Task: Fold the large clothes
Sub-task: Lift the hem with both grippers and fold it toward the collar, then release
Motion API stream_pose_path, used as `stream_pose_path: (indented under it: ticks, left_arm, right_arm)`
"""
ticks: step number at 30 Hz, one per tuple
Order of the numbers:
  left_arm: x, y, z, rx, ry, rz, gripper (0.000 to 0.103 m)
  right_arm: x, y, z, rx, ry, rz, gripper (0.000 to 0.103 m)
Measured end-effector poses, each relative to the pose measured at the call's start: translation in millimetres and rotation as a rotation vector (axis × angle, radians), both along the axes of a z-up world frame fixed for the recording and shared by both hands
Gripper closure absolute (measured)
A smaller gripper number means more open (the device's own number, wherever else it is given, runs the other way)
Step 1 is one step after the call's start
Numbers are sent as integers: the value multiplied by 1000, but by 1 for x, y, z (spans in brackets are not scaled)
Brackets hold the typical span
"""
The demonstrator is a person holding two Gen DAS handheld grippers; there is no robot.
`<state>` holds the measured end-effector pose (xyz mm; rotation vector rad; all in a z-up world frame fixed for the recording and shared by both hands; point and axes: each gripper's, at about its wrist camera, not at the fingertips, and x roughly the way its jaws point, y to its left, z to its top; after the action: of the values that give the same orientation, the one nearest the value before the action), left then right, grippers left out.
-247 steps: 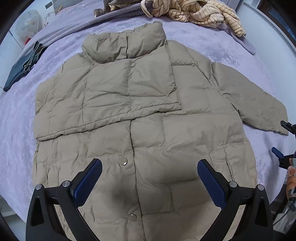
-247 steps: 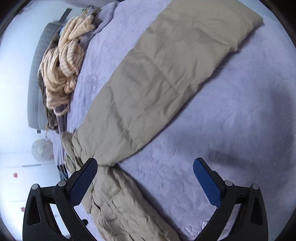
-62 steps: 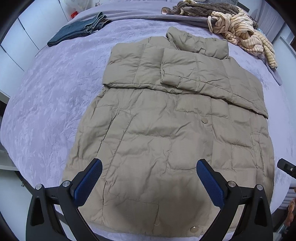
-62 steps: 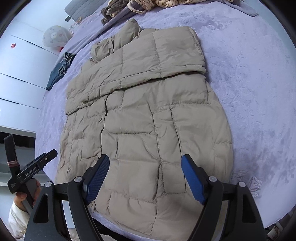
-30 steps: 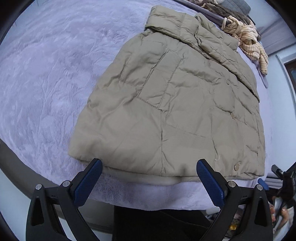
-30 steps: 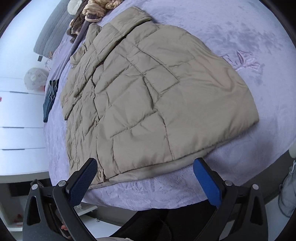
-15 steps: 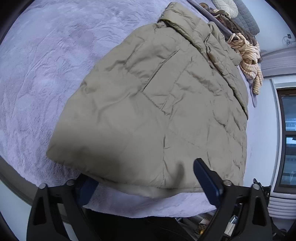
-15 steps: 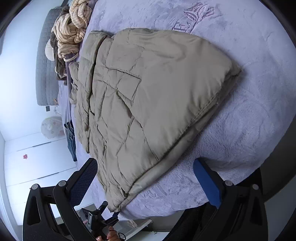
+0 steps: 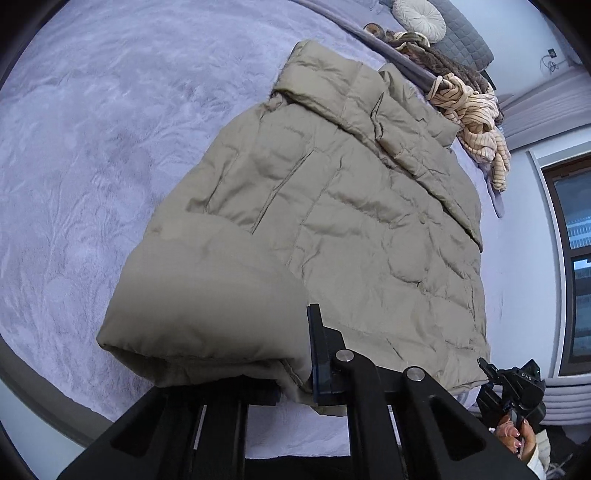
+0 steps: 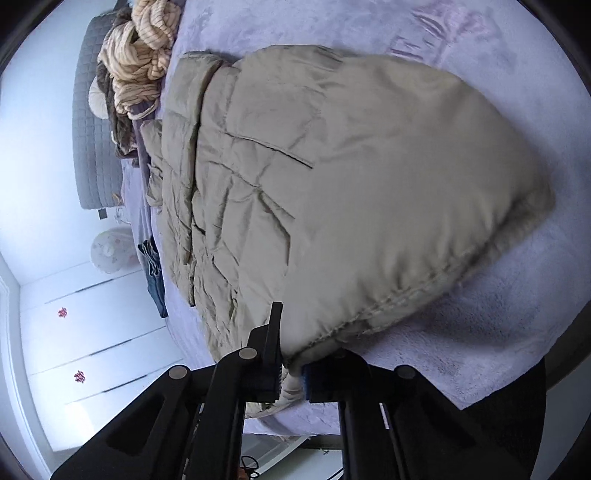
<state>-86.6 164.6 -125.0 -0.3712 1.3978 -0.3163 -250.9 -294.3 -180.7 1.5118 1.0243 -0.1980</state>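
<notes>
Now both grippers pinch the puffer jacket's [image 9: 332,206] hem at the bed's [image 9: 92,110] near edge.
Left gripper [image 9: 295,369] and right gripper [image 10: 290,373], jaws just closed on opposite hem corners; jacket's long axis runs away toward its collar.

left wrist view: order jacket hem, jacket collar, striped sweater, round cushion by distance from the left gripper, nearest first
1. Jacket hem: clamped in the left gripper, bottom of view.
2. Jacket collar: far end of the jacket, upper middle.
3. Striped sweater: beyond the collar, upper right.
4. Round cushion: top edge, by the headboard.
</notes>
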Motion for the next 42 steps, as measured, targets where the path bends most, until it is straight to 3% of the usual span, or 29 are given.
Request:
stream_pose_path:
  ticks: [7,14,20,24,28,37,42]
  left_arm:
    - [52,-19,65,18,-152,-20,91]
    - [141,-64,131,36,-347,-28,91]
    - [219,-101,147,107,-407,21,91]
    - [264,-122,124,177,-375,42,91]
    - [300,-136,77,258,-312,22,91]
    - [363,-160,-17,334,-204,-27,91]
    - [383,-168,-49,345,-173,-34,91]
  right_arm:
    - [72,-16,72,-216,-101,187,96]
    - [169,-52,148,-401,-213,314,96]
    - [268,-82,178,-516,-265,417,96]
    - [329,-91,160,-543,-229,456,96]
    - [368,-97,123,-520,-183,453,96]
    - [420,-111,34,-478,-69,393,96]
    - [433,-116,0,-451,-40,372,96]
